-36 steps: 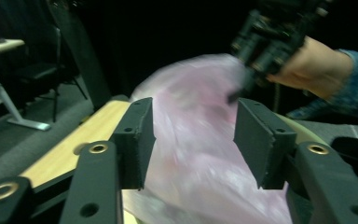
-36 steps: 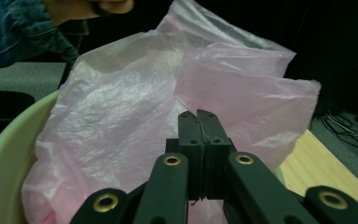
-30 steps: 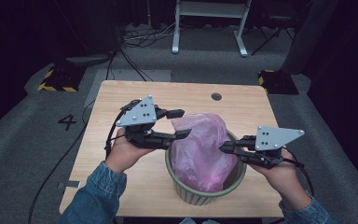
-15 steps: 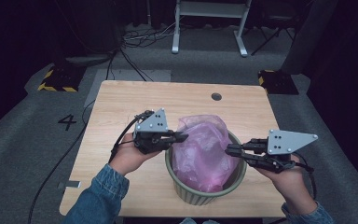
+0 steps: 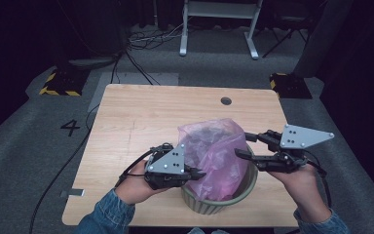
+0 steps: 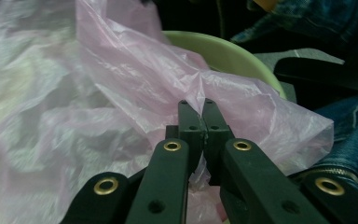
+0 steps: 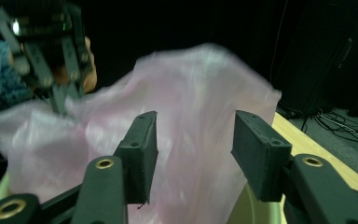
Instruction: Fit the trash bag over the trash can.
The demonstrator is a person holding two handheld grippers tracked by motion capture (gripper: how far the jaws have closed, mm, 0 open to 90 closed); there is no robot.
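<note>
Your left gripper (image 5: 195, 173) has dropped, clamped on the thin pink plastic bag (image 5: 214, 151); right gripper (image 5: 247, 146) gapes; green round bin (image 5: 219, 202) half-lined.

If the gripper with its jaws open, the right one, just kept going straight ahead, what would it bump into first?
Most likely the pink plastic bag. The right gripper has its jaws open and points straight at the bag, which stands up out of the green bin. How near it is, the blurred view doesn't settle.

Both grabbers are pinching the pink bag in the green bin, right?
Not both. The left gripper is shut on the pink bag in the green bin, but the right gripper is open, as the right gripper view shows.
</note>
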